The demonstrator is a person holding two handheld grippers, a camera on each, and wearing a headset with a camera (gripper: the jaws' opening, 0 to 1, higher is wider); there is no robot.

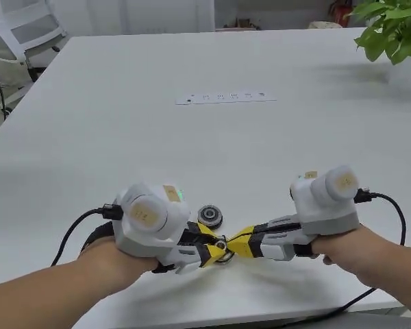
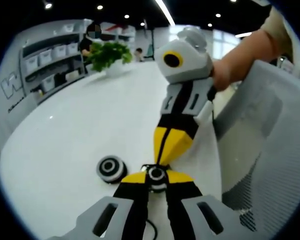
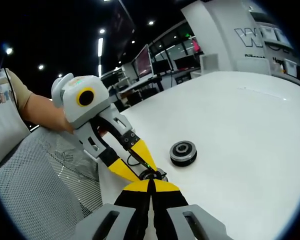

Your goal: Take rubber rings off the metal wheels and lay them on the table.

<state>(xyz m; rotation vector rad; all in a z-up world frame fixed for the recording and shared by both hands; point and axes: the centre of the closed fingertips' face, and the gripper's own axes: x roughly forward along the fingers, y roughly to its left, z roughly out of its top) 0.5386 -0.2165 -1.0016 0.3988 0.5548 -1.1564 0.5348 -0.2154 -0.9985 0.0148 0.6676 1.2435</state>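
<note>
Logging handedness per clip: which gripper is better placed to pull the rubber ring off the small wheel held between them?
Right, probably. The left gripper clamps the small wheel from both sides, anchoring it; the right gripper has its tips pinched shut at the wheel's edge, free to draw back.

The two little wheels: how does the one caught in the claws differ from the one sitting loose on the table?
The held wheel is clamped between the yellow tips of the left claw, with the right claw closed at its edge. The loose wheel lies flat on the table, touched by nothing. The held wheel is partly hidden by those tips. The loose wheel shows whole, black outside and silvery inside. Both are small and round.
</note>
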